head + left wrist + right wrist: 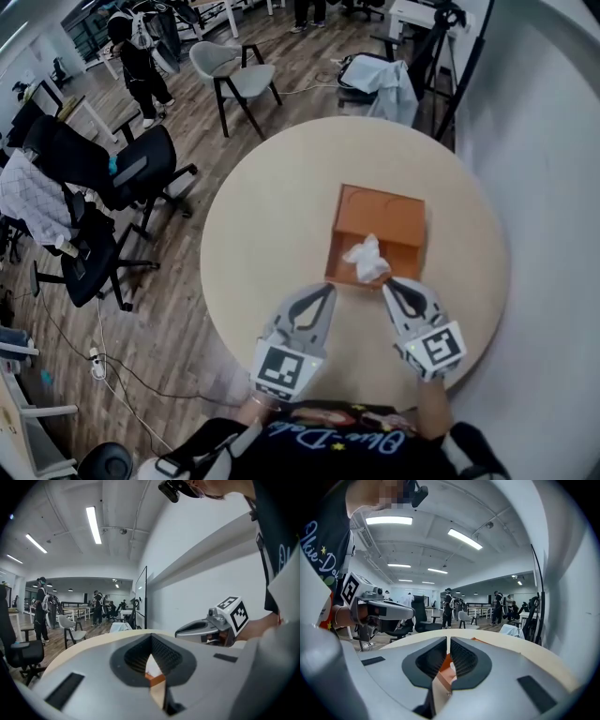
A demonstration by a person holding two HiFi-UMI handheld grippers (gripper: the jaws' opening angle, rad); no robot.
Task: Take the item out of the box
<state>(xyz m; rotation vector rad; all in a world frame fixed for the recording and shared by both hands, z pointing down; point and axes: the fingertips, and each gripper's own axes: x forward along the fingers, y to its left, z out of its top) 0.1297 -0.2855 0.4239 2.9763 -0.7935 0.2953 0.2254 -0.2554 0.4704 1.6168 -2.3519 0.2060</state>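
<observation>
An open orange box (394, 217) sits on the round beige table (262, 234), right of its middle. A crumpled white item (367, 259) lies in the box at its near edge. My left gripper (328, 289) is shut and empty, its tips just short of the box's near left corner. My right gripper (388, 284) is also shut and empty, just near of the white item. In the left gripper view a sliver of the box (155, 679) shows behind the closed jaws. In the right gripper view the box (446, 660) and the white item (453, 672) show through the jaws.
A white wall (553, 187) curves close along the table's right side. Black office chairs (122, 178) and a grey chair (230, 75) stand on the wood floor to the left and back. A person (141, 61) stands far off, and a tripod (441, 56) stands behind the table.
</observation>
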